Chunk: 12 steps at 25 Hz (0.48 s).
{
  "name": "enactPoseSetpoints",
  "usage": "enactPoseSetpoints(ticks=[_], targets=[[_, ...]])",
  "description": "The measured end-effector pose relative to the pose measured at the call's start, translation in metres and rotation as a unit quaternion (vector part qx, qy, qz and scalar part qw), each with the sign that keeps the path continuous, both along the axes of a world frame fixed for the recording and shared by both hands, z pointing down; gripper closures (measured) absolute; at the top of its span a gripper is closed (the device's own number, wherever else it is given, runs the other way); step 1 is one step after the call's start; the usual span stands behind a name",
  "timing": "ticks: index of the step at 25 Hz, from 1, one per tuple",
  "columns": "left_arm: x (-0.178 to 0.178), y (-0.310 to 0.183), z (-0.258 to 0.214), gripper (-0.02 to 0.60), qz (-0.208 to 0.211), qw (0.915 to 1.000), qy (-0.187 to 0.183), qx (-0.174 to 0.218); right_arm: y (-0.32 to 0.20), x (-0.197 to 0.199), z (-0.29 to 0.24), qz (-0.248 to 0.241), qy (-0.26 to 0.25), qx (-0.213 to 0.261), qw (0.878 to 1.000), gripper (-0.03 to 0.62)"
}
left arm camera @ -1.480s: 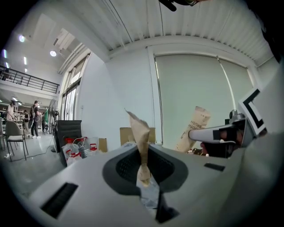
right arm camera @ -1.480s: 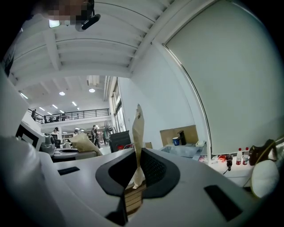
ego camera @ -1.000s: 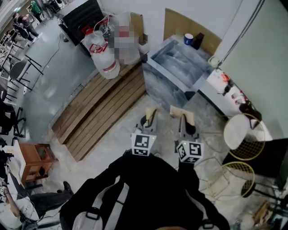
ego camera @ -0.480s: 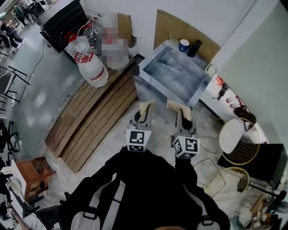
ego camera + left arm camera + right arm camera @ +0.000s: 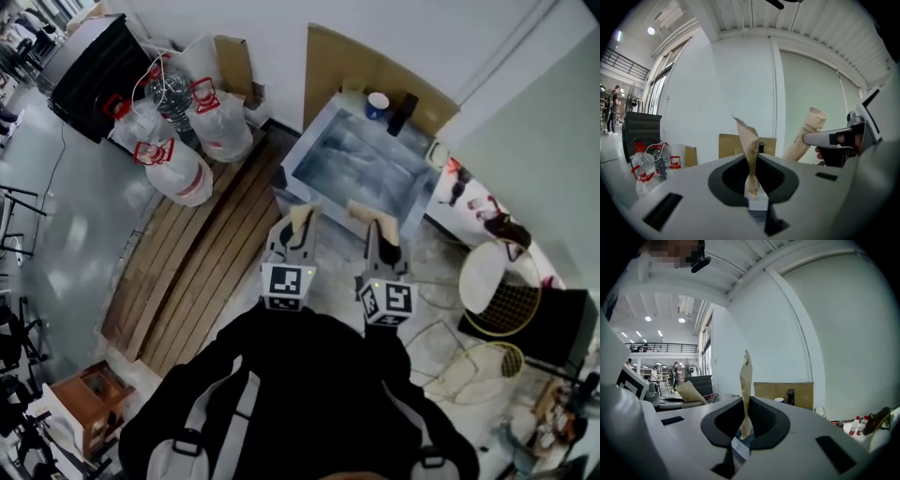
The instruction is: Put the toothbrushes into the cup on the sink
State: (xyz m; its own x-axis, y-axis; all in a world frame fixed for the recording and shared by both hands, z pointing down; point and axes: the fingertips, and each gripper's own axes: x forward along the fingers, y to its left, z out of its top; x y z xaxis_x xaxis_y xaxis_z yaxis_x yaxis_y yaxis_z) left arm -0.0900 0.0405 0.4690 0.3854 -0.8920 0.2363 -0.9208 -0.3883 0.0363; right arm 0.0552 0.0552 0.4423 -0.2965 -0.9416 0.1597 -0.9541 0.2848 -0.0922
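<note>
Left gripper (image 5: 295, 246) pinches tail of left toothbrush sleeve (image 5: 302, 221). Right gripper (image 5: 382, 251) pinches tail of right toothbrush sleeve (image 5: 373, 217). Both held in air short of sink (image 5: 298, 161). Cup (image 5: 378, 104) on far rim, beside dark bottle (image 5: 405, 111).

Risk, judged:
- thin paper, grip at tail only: may slip or fold
- small cup may tip on entry

Long axes along jaws, free ends toward sink. Left sleeve creased.

A blue cup (image 5: 378, 103) stands on the sink (image 5: 356, 167) rim.
</note>
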Motion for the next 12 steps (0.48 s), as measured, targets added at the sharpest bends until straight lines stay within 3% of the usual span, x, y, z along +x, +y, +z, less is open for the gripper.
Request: enactPoseSetpoints(ticks=[12], targets=[[-0.011,-0.068,0.016,0.551,0.020,0.9997,0.012,-0.011,-0.057,-0.006,0.011,0.032,0.009,-0.005,0.999,0.572]])
